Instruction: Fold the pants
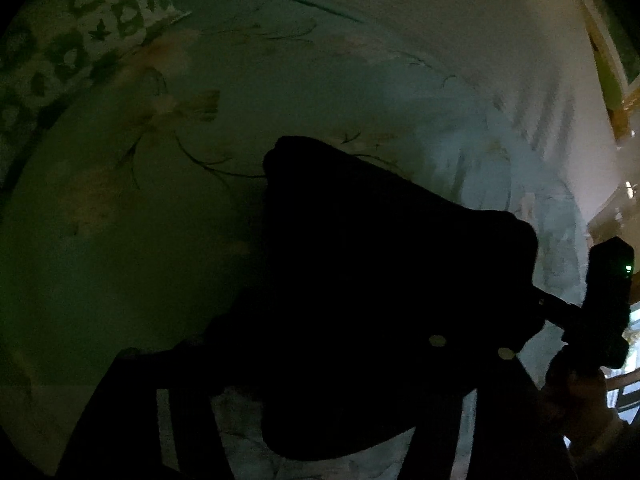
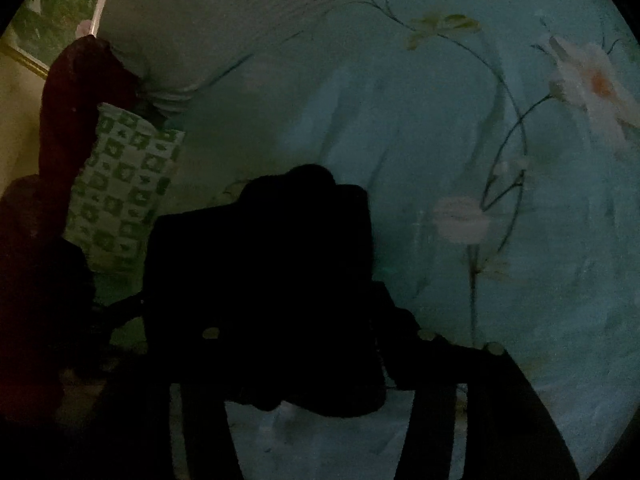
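Note:
The black pants [image 1: 380,272] hang as a folded dark slab above the pale blue floral bedsheet [image 1: 120,240]. They also fill the middle of the right wrist view [image 2: 272,288]. My left gripper [image 1: 332,360] seems shut on the near edge of the pants, its fingertips lost in the black cloth. My right gripper [image 2: 320,364] likewise seems shut on the pants. The right gripper's body shows at the right edge of the left wrist view [image 1: 608,304], at the far side of the pants. The frames are very dark.
A green and white patterned pillow [image 1: 72,48] lies at the bed's far left; it also shows in the right wrist view [image 2: 120,196]. A dark red sleeve [image 2: 72,128] is at the left. A white ribbed blanket [image 1: 400,8] lies at the back.

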A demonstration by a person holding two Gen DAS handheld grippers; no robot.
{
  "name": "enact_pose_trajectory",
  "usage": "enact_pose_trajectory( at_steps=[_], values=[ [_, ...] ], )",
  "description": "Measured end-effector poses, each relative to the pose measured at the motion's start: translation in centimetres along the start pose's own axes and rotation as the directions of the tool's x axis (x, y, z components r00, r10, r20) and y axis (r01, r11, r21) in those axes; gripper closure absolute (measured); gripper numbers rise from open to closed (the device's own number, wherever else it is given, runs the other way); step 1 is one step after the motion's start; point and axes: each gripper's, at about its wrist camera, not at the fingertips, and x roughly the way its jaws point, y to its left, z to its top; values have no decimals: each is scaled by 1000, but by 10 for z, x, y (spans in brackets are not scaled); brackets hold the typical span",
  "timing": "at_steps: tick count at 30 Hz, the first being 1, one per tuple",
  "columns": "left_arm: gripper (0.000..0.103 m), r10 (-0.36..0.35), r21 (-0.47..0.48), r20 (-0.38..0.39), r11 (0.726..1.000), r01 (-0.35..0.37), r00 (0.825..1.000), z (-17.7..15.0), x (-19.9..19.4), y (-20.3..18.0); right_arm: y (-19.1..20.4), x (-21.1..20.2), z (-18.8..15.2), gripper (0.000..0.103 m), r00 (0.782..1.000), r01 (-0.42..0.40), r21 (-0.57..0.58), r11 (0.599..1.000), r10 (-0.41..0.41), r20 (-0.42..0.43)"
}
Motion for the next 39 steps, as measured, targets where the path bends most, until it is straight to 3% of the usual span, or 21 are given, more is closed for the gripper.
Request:
enact_pose_trajectory(
  at_steps=[3,12,15,22,39],
  values=[
    [30,39,-7,3,999,-39,999,-1,-1,-1,-3,-2,-2,33,1000,18,0,1000,-18,13],
    [22,132,-25,16,991,-132,991,-9,-15,-12,1,-24,-4,31,995,59,-10,998,-58,78],
    [22,157,-22,30,987,-156,987,-13,-20,-18,5,-34,-6,23,992,71,-32,997,-67,111],
    [22,206,16,60,978,-208,977,-23,-31,-29,22,-45,-12,19,988,96,-101,990,-82,134],
    [22,286,68,146,952,-298,947,-53,-49,-45,60,-64,-48,13,969,192,-289,938,-134,206]
  ],
)
